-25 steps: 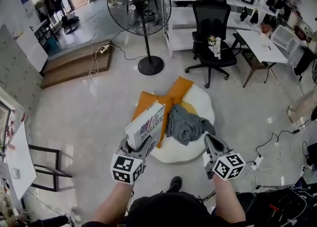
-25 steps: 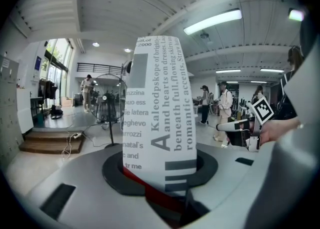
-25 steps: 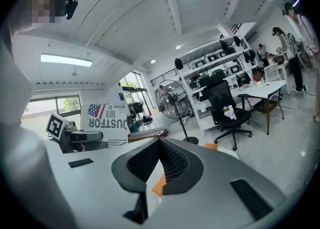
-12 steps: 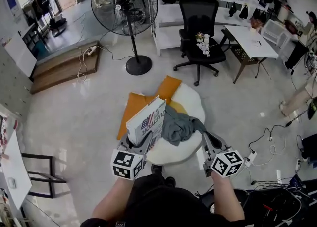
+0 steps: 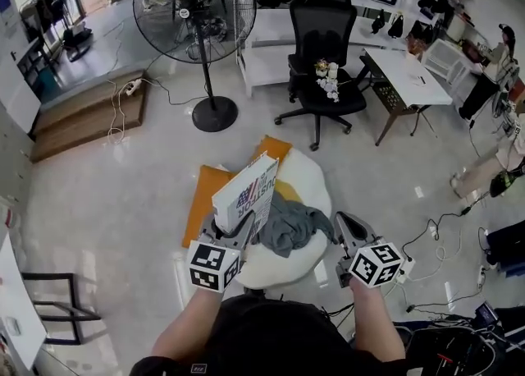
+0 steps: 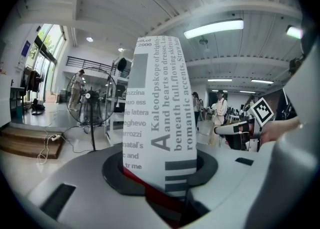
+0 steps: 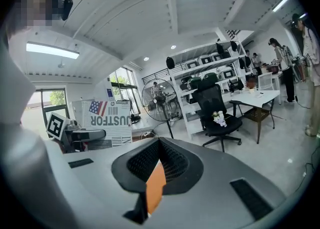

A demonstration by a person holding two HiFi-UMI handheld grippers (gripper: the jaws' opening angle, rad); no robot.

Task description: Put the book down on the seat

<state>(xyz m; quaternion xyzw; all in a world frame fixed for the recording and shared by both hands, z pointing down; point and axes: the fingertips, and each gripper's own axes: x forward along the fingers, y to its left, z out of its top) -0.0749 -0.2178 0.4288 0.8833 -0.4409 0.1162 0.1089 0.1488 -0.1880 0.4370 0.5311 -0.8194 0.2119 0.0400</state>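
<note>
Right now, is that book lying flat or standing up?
Standing up: the left gripper clamps the book on edge, over the white seat, not yet laid down.

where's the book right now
Head view, left of centre: the book is clamped in the left gripper over the white seat, beside the grey cloth.

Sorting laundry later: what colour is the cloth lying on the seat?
Grey; the cloth shows best in the head view.

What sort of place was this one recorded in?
Probably an open-plan office or lab workspace: a black office chair beside a white desk, with white shelving behind them.
</note>
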